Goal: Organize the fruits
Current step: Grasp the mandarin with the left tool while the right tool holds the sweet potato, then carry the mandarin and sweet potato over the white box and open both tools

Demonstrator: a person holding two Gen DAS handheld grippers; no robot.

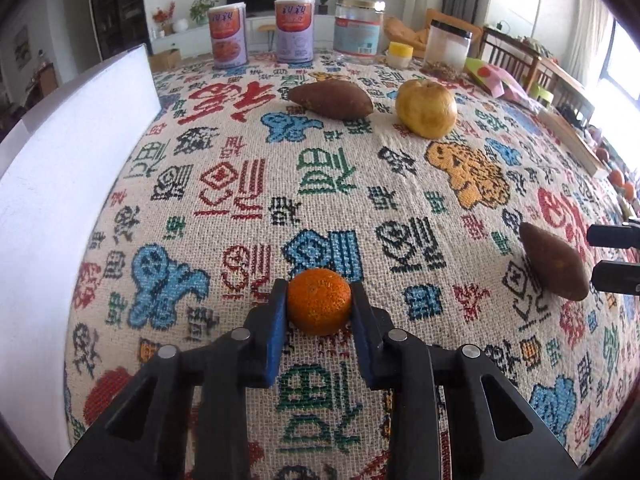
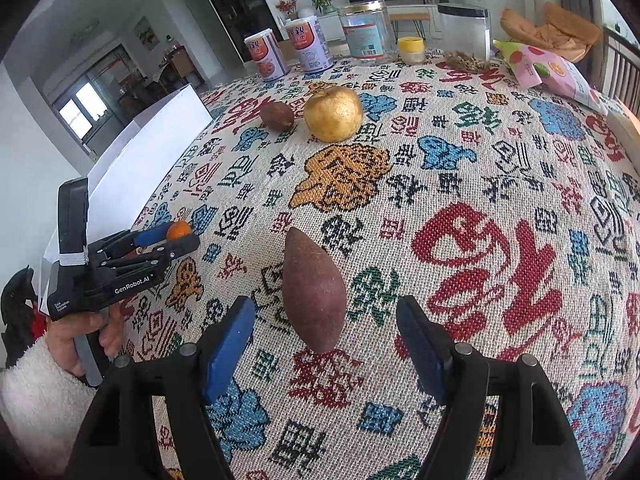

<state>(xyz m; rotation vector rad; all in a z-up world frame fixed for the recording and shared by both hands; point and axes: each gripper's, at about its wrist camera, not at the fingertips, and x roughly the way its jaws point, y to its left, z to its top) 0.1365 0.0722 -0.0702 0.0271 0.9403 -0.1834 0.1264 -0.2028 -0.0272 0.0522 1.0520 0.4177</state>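
Note:
My left gripper (image 1: 319, 294) is shut on a small orange tangerine (image 1: 319, 301), at the level of the patterned tablecloth (image 1: 360, 184); it also shows in the right wrist view (image 2: 179, 230) at the left. My right gripper (image 2: 326, 312) is open, its blue pads either side of the near end of a brown sweet potato (image 2: 313, 289) lying on the cloth, not touching it. That sweet potato also shows at the right of the left wrist view (image 1: 556, 264). A yellow pear (image 2: 333, 113) and a second sweet potato (image 2: 277, 116) lie further back.
A white box (image 1: 72, 184) stands along the table's left side. Two cans (image 1: 260, 32), a glass jar (image 1: 357, 28), a small yellow-lidded jar (image 1: 400, 53), a plastic container (image 1: 447, 46) and a snack bag (image 2: 552, 70) line the far edge. Wooden chairs stand at the right.

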